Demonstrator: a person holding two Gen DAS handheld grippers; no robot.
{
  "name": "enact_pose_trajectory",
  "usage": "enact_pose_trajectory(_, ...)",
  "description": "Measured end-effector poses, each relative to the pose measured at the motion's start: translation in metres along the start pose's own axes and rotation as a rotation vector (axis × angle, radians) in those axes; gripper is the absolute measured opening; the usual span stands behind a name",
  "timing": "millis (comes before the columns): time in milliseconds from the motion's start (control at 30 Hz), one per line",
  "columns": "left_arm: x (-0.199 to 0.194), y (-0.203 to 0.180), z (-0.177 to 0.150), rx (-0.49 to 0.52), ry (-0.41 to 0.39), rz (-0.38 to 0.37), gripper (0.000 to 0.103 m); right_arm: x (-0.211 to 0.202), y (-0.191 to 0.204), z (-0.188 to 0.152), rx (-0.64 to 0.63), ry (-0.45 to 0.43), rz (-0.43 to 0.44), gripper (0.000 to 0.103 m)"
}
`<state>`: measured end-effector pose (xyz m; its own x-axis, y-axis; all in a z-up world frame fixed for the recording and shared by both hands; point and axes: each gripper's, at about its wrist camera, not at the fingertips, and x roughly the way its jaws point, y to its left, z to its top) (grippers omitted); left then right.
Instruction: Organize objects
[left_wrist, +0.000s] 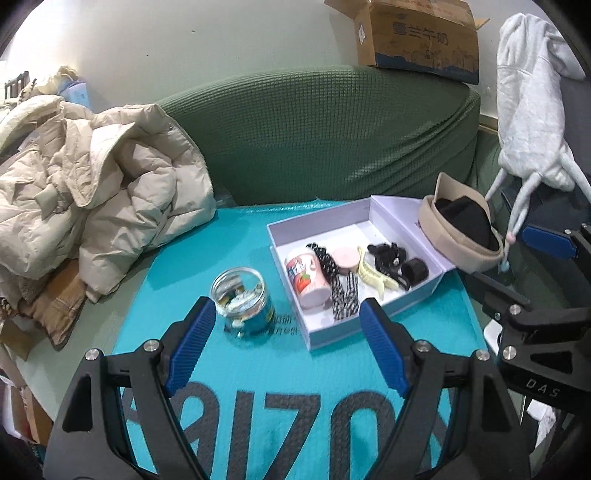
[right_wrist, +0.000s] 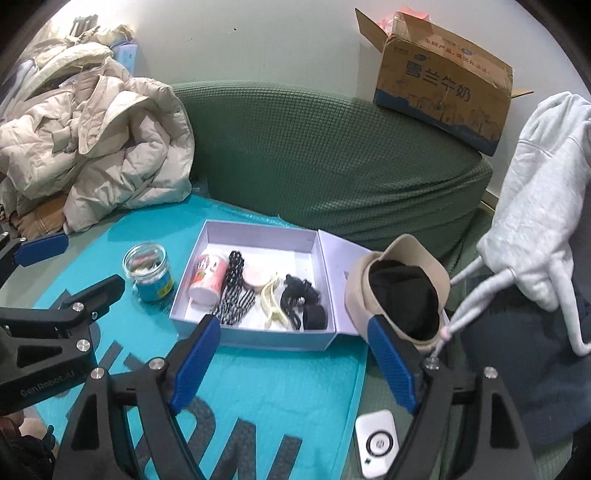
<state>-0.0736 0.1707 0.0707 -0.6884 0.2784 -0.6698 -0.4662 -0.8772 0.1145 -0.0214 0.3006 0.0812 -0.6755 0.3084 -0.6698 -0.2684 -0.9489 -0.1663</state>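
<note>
Both the left tongs (left_wrist: 286, 314) and the right tongs (right_wrist: 291, 332) stand apart and empty. The small clear jar (left_wrist: 242, 301), lidless and half full of small bits, sits on the teal mat (left_wrist: 258, 369) just ahead of the left tongs' left finger; it looks rigid, light and slick, so a squeeze across its labelled lower body seems safest. Ahead and right lies the open white box (left_wrist: 295, 229), holding a pink cup (left_wrist: 308, 277), hair clips and black bits.

Left black plastic two-finger gripper (left_wrist: 287, 350): ribbed blue pads, silver screw heads at pivots, triangular cut-outs. Right black plastic two-finger gripper (right_wrist: 291, 363): same build. Pale lettering beside the cut-outs, possibly "GenRobot.AI" and "DAS".
</note>
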Motion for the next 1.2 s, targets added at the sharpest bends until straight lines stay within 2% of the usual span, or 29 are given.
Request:
enact_pose_trajectory(267, -0.020, 0.014, -0.035, -0.039, 0.029, 0.013, 0.079, -0.025, 0.019, -0.027, -0.014, -0.002, -0.002, 0.084)
enact_pose_trajectory(400, -0.025, 0.022, -0.050, -0.055, 0.041, 0.016, 0.079, -0.033, 0.027, -0.038, -0.001, -0.005, 0.023, 0.084)
enact_pose_trajectory(567, -0.031, 0.025, -0.066, -0.041, 0.040, 0.044, 0.079, -0.037, 0.033, -0.053, 0.017, 0.004, 0.037, 0.084)
enact_pose_trajectory(867, -0.033, 0.019, -0.079, -0.025, 0.052, 0.026, 0.079, -0.035, 0.036, -0.071, 0.026, 0.031, 0.027, 0.084)
enact_pose_trajectory(1200, -0.035, 0.018, -0.081, -0.037, 0.066, -0.006, 0.079, -0.038, 0.037, -0.073, 0.019, 0.032, 0.029, 0.084)
